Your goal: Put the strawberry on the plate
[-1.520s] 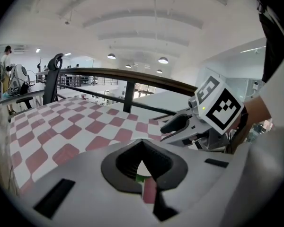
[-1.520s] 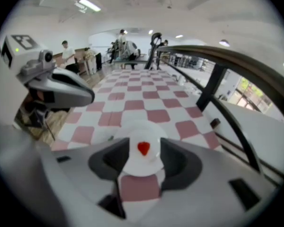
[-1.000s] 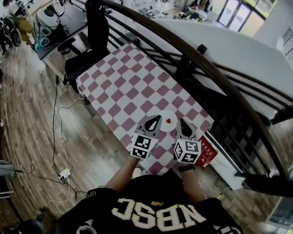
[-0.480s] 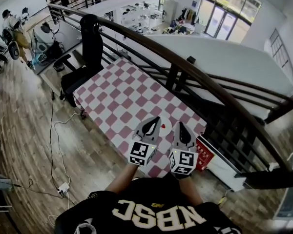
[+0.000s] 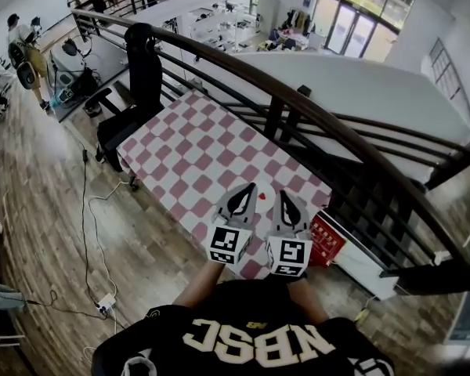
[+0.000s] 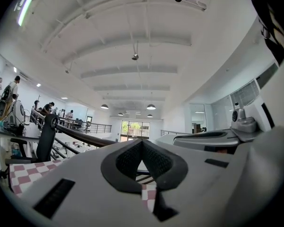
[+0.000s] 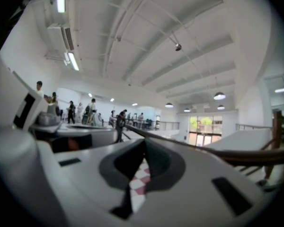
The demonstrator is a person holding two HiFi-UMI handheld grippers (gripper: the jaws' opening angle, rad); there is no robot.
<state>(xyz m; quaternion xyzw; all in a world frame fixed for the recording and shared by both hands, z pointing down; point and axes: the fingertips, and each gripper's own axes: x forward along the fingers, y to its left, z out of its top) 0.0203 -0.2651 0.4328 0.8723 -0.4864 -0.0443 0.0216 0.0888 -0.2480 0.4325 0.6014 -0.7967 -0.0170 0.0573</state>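
Pressing their textured black pads together on nothing, the left tool [image 6: 142,143] and right tool [image 7: 144,145] are hovering above the pink-and-white checked worktop [image 5: 192,151]. The small red strawberry [image 5: 262,197] is lying on the round white plate [image 5: 265,188] between them.

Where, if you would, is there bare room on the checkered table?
The pink-and-white checkered tablecloth is bare from its far corner by the dark railing to the middle. Crowded near end: small white plate, red strawberry, left gripper, right gripper.
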